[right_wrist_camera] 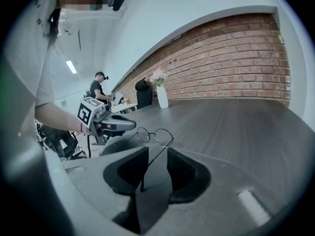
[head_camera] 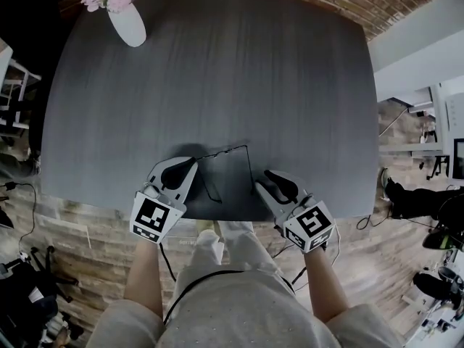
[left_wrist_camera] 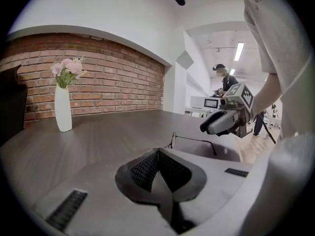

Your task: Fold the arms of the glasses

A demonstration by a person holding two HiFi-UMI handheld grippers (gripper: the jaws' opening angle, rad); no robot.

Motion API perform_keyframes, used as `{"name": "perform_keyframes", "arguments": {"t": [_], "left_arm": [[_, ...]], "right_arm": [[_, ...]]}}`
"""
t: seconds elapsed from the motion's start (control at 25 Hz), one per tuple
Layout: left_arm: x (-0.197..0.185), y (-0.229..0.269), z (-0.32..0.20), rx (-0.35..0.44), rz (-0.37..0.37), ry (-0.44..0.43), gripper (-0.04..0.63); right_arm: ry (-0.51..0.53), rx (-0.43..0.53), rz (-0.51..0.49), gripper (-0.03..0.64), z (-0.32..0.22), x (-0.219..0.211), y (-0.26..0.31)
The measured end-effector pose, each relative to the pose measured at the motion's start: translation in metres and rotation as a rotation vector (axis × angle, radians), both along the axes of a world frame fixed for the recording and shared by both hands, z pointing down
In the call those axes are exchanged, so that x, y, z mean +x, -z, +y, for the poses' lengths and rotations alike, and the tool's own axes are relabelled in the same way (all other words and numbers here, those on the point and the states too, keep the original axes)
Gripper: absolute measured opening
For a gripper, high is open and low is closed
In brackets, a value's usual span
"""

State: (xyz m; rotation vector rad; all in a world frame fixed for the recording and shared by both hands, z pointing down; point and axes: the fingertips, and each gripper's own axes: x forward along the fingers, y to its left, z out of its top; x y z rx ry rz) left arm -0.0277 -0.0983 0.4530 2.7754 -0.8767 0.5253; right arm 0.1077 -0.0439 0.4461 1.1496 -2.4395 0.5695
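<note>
1. Clearly, we see the glasses (head_camera: 223, 151) lying on the table (head_camera: 217, 64) near its front edge, arms unfolded and pointing back toward us, between our two tools.
2. Our left hand-held gripper (head_camera: 193, 165) has its jaws pressed together on nothing (the frame sits just beyond their tips), beside the glasses' left corner.
3. Our right hand-held gripper (head_camera: 261, 180) has its jaws narrowly apart, and one thin arm of the glasses runs down the gap between them. We cannot tell whether either pad touches it.
4. A white vase (head_camera: 127, 22) of pink flowers stands well apart, at the far left corner.
</note>
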Motion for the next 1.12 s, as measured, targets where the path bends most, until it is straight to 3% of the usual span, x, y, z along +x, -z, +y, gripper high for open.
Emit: {"name": "perform_keyframes", "arguments": {"t": [0.24,0.6,1.12], "left_arm": [[0.002,-0.006,-0.004,-0.013,-0.023,-0.010,0.000],[0.011,-0.004,-0.004,0.003,-0.057,-0.100,0.000],[0.016,-0.013,-0.006,-0.020,-0.089,-0.127,0.000]], "right_arm": [[0.013,-0.020,-0.009,0.112,-0.001,-0.002,-0.003],[0.022,-0.056,-0.016,0.103,-0.001,0.001,-0.011],[0.060,-0.112,-0.050,0.097,0.002,-0.013,-0.022]]}}
